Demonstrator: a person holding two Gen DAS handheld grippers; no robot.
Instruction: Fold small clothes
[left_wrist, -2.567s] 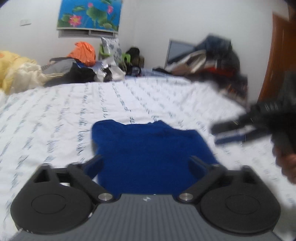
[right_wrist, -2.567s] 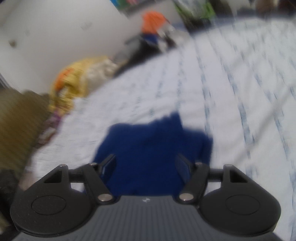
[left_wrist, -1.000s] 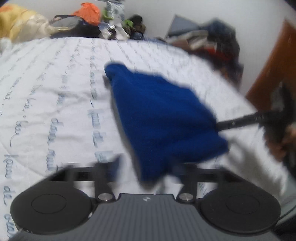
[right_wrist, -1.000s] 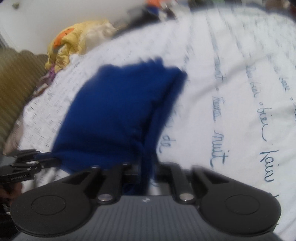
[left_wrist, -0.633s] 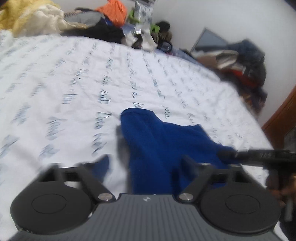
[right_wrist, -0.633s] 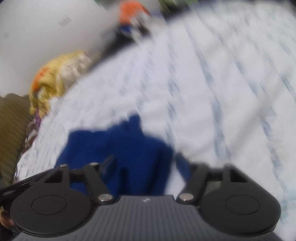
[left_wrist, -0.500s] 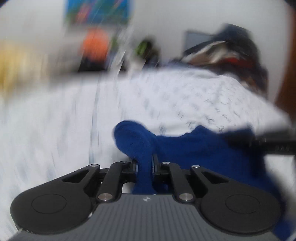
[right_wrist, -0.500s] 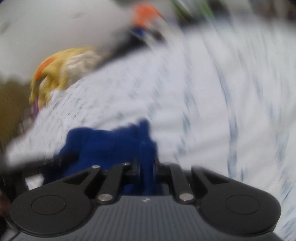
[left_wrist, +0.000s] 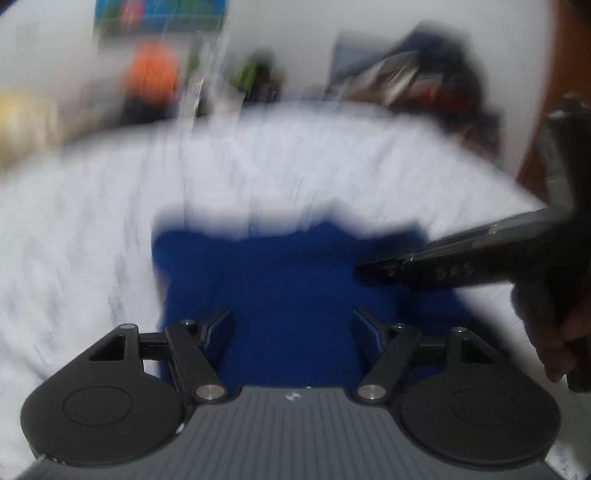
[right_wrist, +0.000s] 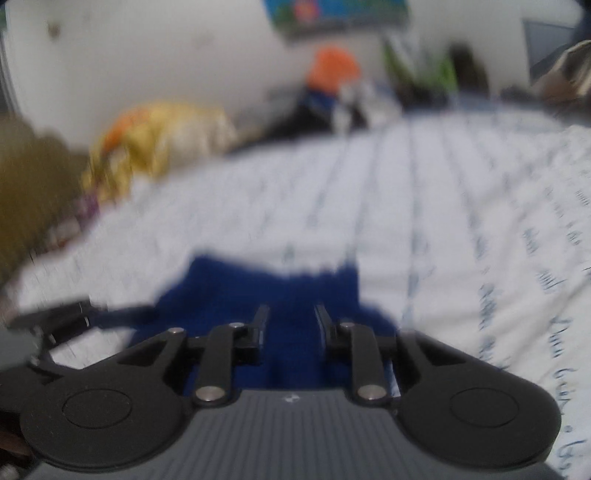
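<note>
Blue garment (left_wrist: 295, 280) now flat on bed, L gripper (left_wrist: 293, 328) fingers released, opening, R gripper (right_wrist: 290, 325) too.

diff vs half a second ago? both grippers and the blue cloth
Both grippers were pinched shut on the blue cloth; now both have let go. The left gripper has spread wide, the right gripper only a little, both opening. The cloth lies flatter on the bed sheet. The clutter by the wall is unchanged.
</note>
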